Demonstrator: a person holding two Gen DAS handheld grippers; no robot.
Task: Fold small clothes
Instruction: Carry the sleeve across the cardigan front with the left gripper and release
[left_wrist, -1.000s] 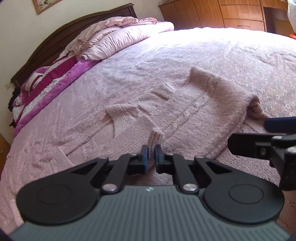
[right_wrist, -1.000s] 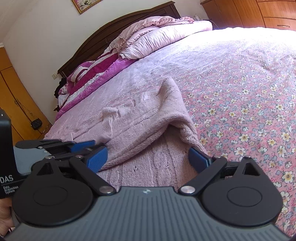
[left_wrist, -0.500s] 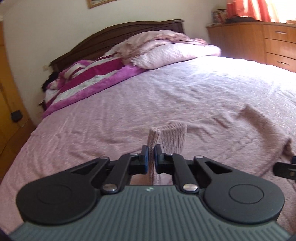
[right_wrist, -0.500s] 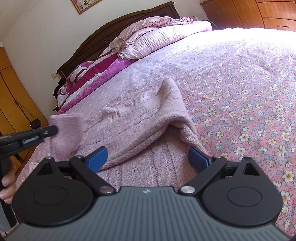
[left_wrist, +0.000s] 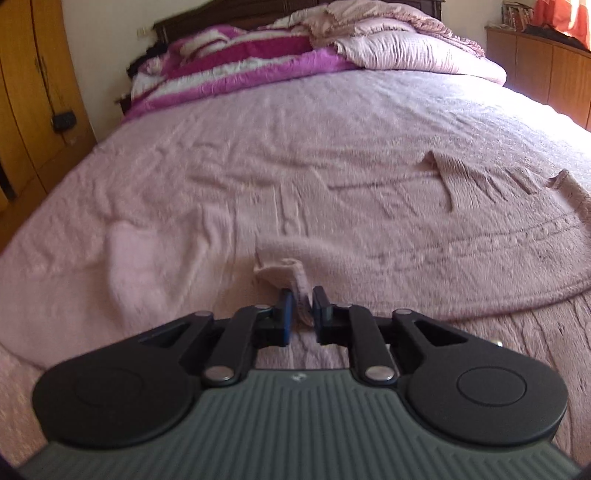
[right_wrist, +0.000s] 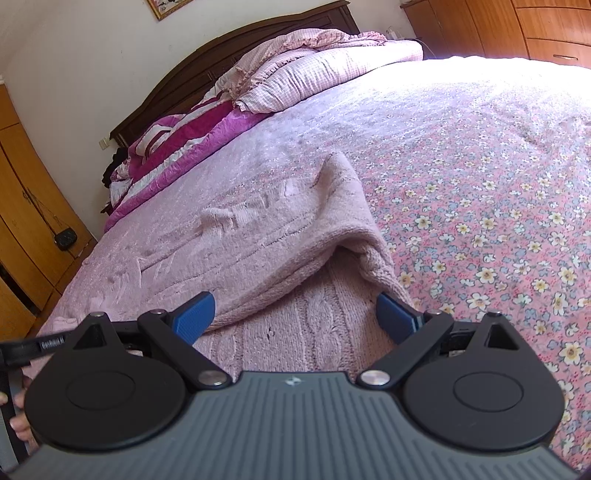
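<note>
L gripper (left_wrist: 303, 308): jaws opening, w/ a pinch of the pink knit sweater (left_wrist: 424, 236) still sitting between the pads but no longer squeezed, so it's letting go. A sec ago it was clamped tight on that cuff/edge near the R gripper; half a sec ago the cuff was lifted in the air; now it's been carried across to the left and laid low on the bedspread (left_wrist: 258, 122). Likely means the sleeve is pulled out or placed for the next fold. R gripper (right_wrist: 295, 317): jaws wide apart, grasping nothing, hovering over the sweater's folded-over hem, same spot as before. Sweater lies spread on the bed, one flap doubled over.
</note>
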